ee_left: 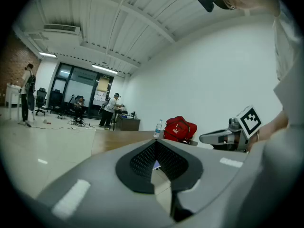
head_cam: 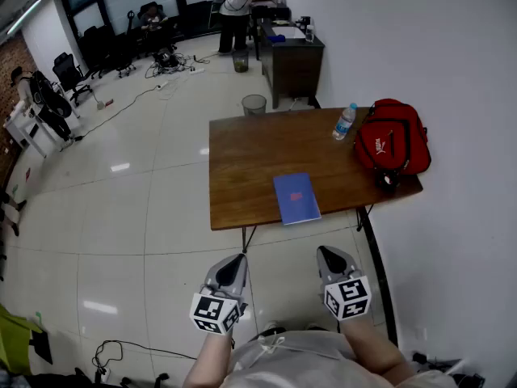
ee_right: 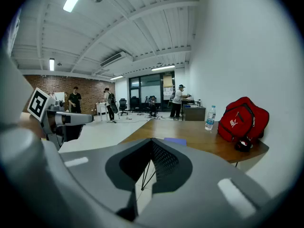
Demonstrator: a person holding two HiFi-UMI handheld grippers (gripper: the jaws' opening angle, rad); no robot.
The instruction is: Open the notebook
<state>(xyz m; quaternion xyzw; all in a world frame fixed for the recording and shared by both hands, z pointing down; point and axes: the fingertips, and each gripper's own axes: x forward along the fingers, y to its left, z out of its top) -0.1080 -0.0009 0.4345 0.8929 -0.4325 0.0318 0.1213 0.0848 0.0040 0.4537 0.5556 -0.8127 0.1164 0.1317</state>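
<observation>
A closed blue notebook (head_cam: 296,198) lies flat on the brown wooden table (head_cam: 258,152), close to its front edge. Both grippers hang near my body, short of the table and over the floor. My left gripper (head_cam: 240,257) is shut with nothing in it, below and left of the notebook. Shut and empty too, my right gripper (head_cam: 321,250) points at the table's front edge just right of the notebook. In the right gripper view the notebook (ee_right: 175,140) shows just above the closed jaws (ee_right: 152,140). The left gripper view has its jaws (ee_left: 155,144) closed, a sliver of notebook (ee_left: 156,165) behind them.
A red backpack (head_cam: 393,140) and a water bottle (head_cam: 344,122) stand at the table's right end, beside the white wall. A waste bin (head_cam: 254,104) and a dark cabinet (head_cam: 291,63) lie beyond the table. People and office chairs are far off across the tiled floor.
</observation>
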